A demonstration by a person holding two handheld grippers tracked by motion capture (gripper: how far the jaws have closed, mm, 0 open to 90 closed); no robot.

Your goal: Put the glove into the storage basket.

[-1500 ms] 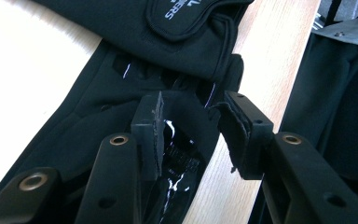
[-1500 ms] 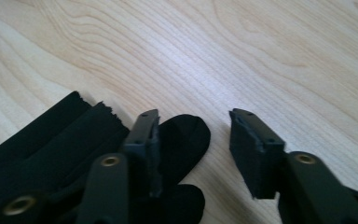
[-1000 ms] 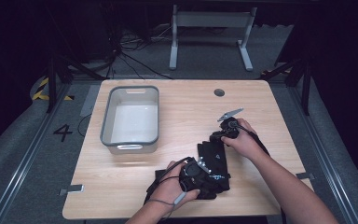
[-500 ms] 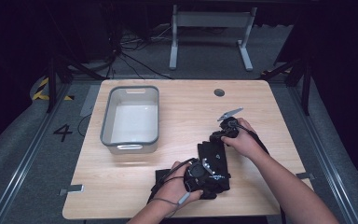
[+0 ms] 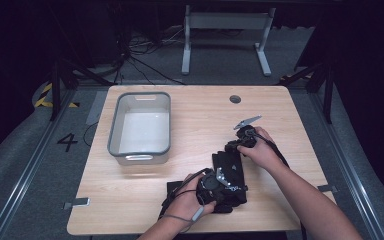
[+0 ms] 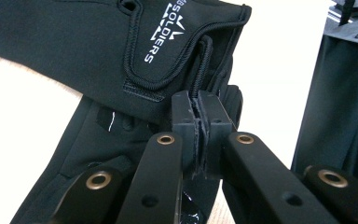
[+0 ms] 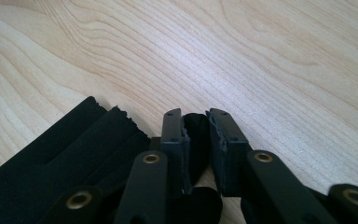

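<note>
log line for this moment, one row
left gripper: shut on glove cuff | right gripper: jaws closing on black fabric | bin: empty

right gripper [image 7: 197, 140] | fingers closing on black fabric [image 7: 65, 158] | wooden table [image 7: 261, 60]

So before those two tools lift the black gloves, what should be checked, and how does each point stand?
1. Left tool shut on the glove: ok, its jaws have just been closing and pinch the corded cuff edge.
2. Right tool gripping black fabric: cannot tell, cloth sits between jaws that have just been closing.
3. Both tools on the same glove: cannot tell.
4. Grey bin free of contents: ok.
5. Table between gloves and bin unobstructed: ok.
</note>
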